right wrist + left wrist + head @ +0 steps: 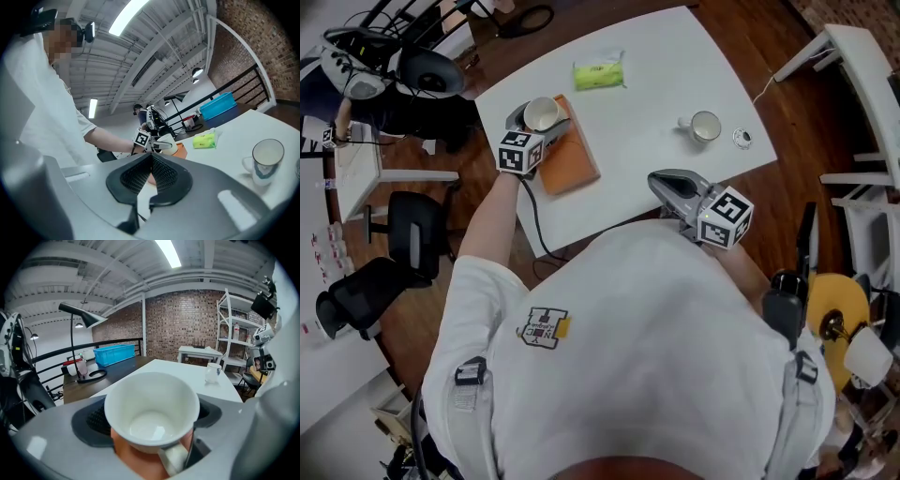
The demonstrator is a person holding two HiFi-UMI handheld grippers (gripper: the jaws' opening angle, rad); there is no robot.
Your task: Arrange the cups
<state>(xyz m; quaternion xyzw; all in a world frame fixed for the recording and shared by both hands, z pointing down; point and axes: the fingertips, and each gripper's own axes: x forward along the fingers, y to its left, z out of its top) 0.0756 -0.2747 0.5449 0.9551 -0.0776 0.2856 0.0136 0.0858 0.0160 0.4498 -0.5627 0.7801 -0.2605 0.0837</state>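
Cup number one sits between the jaws of the left gripper. The jaws are wide, and they hug the cup on both sides. The cup is right over the orange mat, near the left edge of the table. I cannot tell if its bottom is on the mat yet. It stands almost straight, with its mouth up.

The right gripper is squeezed tight with nothing in it. It waits near the front edge of the table.

I think the step now is putting this cup down on the mat. Next, the left gripper should set the cup flat and let go gently, so it does not tip.

The second cup stands far off on the right side of the table, next to a small round thing. I think it gets picked up after that and brought over.

Both cups are white inside and look empty. A green pack lies at the far edge.
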